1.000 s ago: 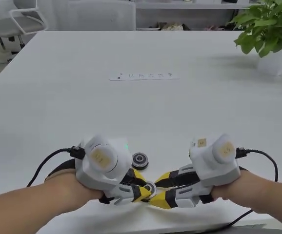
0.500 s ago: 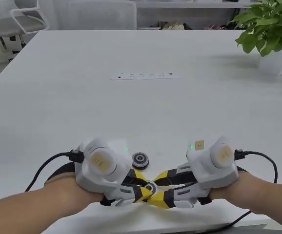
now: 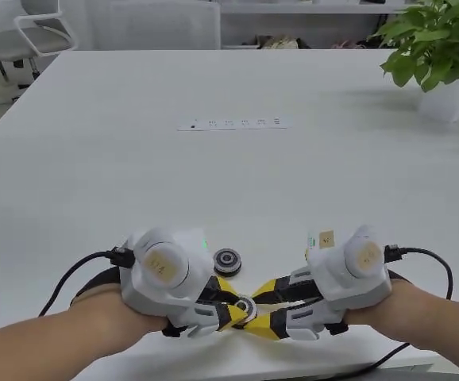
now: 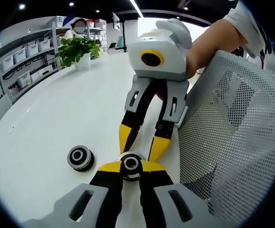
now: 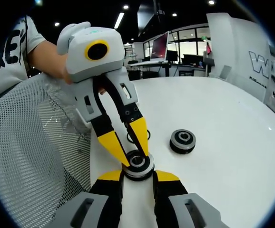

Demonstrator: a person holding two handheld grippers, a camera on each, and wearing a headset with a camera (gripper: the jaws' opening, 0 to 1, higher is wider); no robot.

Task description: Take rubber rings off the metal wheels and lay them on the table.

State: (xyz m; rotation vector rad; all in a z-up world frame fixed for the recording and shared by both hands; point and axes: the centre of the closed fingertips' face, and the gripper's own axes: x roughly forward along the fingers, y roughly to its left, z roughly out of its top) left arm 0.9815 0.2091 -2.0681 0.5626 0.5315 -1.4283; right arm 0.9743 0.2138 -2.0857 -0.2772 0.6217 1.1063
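Note:
A small metal wheel (image 3: 243, 305) with a dark rubber ring is held just above the table's front edge, between both grippers. My left gripper (image 3: 232, 312) comes in from the left and is shut on the wheel (image 4: 131, 163). My right gripper (image 3: 255, 314) comes in from the right and is shut on the same wheel (image 5: 138, 164). Their yellow fingertips (image 5: 113, 143) cross at the wheel. A second wheel (image 3: 228, 258) with its dark ring lies flat on the table just beyond them. A thin dark ring (image 5: 148, 135) seems to lie on the table behind the left gripper's finger.
A white socket strip (image 3: 231, 124) lies mid-table. A potted plant (image 3: 440, 48) stands at the far right corner. An office chair (image 3: 23, 32) is beyond the far left corner. A grey mesh chair back (image 4: 232, 123) sits close behind the grippers, at the table's near edge.
Both grippers stay closed on the wheel in the same spot. The right gripper has sunk slightly toward the table edge.

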